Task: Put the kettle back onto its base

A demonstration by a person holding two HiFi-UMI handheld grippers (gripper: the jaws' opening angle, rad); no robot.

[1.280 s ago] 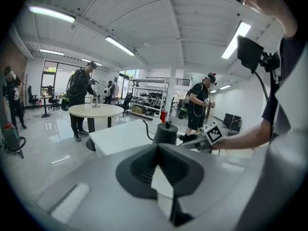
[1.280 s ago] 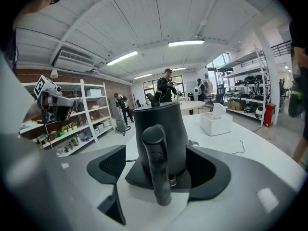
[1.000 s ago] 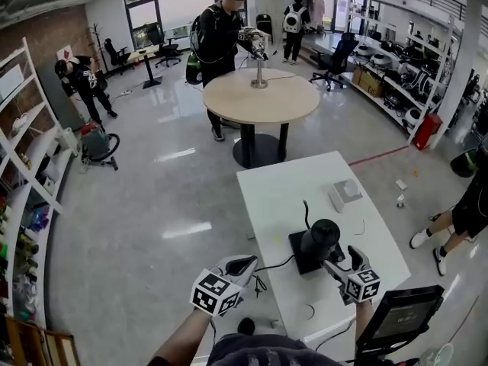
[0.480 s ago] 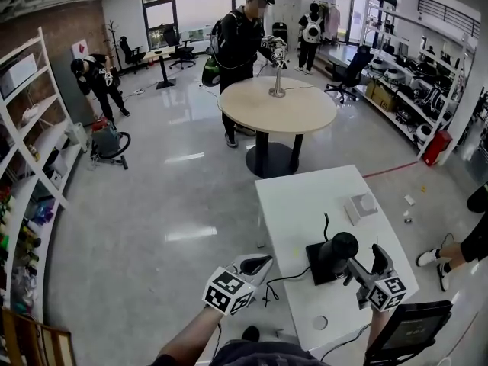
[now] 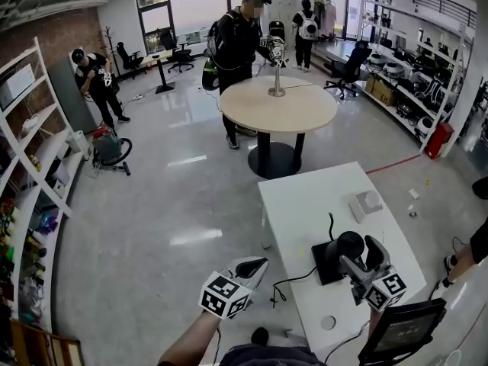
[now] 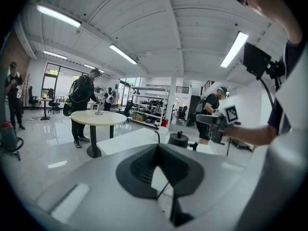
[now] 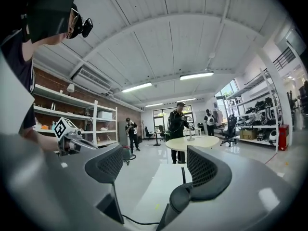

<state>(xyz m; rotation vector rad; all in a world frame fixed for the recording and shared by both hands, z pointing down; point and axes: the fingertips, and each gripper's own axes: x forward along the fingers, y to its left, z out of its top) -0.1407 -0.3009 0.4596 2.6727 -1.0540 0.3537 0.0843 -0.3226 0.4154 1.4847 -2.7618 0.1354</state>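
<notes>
The black kettle (image 5: 345, 245) stands on its black square base (image 5: 323, 264) on the white table (image 5: 305, 197); a cord runs from the base off the table's left side. My right gripper (image 5: 364, 256) is open just right of the kettle, its jaws angled up beside it and holding nothing. In the right gripper view the kettle's dark top (image 7: 181, 200) shows low between the spread jaws. My left gripper (image 5: 257, 264) hovers off the table's left edge, shut and empty. From the left gripper view the kettle (image 6: 181, 139) is far ahead.
A small grey box (image 5: 366, 202) lies at the table's far right. A ring mark (image 5: 328, 322) is near the front edge. A dark screen (image 5: 400, 330) stands at bottom right. A round table (image 5: 278, 107) with a person, and shelves (image 5: 30, 181), lie beyond.
My right gripper has drawn back a little and tilted up beside the kettle, which stays on the base. The left gripper has barely moved. The head view has shifted.
</notes>
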